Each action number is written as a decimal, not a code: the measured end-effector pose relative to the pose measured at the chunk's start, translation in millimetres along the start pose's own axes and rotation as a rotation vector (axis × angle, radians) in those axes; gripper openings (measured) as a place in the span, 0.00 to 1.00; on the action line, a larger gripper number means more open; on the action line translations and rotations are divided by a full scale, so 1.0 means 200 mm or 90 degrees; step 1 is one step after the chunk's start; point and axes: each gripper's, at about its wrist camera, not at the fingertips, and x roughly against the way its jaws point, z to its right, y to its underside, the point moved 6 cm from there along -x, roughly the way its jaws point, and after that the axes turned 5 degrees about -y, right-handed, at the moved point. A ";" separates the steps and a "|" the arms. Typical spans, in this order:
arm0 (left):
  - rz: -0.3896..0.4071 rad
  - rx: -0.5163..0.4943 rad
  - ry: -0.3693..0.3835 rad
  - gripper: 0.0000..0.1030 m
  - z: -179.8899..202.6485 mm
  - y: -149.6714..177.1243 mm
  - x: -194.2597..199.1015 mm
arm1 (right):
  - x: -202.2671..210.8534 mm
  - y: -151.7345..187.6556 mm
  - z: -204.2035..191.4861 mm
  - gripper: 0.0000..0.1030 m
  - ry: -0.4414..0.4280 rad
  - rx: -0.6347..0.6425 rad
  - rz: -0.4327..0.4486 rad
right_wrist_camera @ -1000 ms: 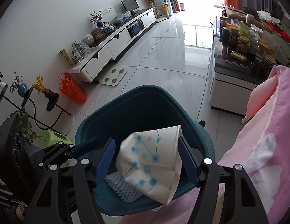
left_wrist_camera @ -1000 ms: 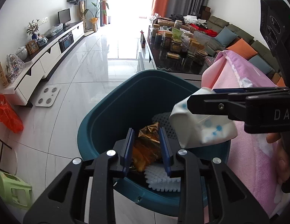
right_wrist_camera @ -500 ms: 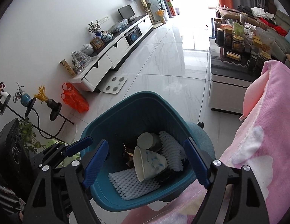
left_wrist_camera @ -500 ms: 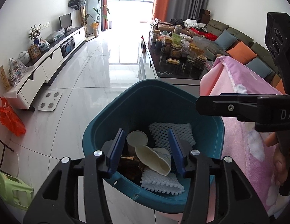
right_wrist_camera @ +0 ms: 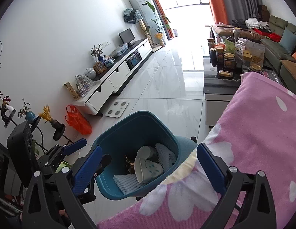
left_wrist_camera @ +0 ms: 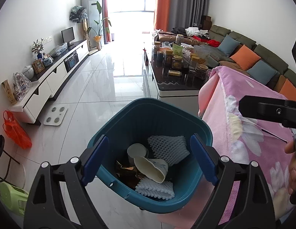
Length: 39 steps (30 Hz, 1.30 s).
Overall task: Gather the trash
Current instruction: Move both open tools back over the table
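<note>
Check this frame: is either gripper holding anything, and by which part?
Nothing is held. The left gripper and right gripper are both open and empty above the teal bin; the crumpled paper cup lies inside.

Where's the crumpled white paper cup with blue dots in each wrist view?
Left wrist: crumpled white paper cup with blue dots lies on its side low in the teal plastic bin, lower centre.
Right wrist: same cup, lower centre.
Shared landmark: white bathroom scale on the floor.
</note>
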 end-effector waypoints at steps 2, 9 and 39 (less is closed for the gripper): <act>0.011 -0.005 -0.002 0.91 0.03 -0.02 0.04 | 0.06 0.01 0.01 0.93 0.004 -0.001 0.015; 0.037 -0.022 0.007 0.94 0.13 -0.06 0.19 | 0.28 0.08 0.09 0.93 0.022 -0.012 0.061; 0.073 -0.162 0.241 0.94 1.12 0.06 0.70 | 1.19 0.73 0.66 0.93 0.290 -0.160 0.198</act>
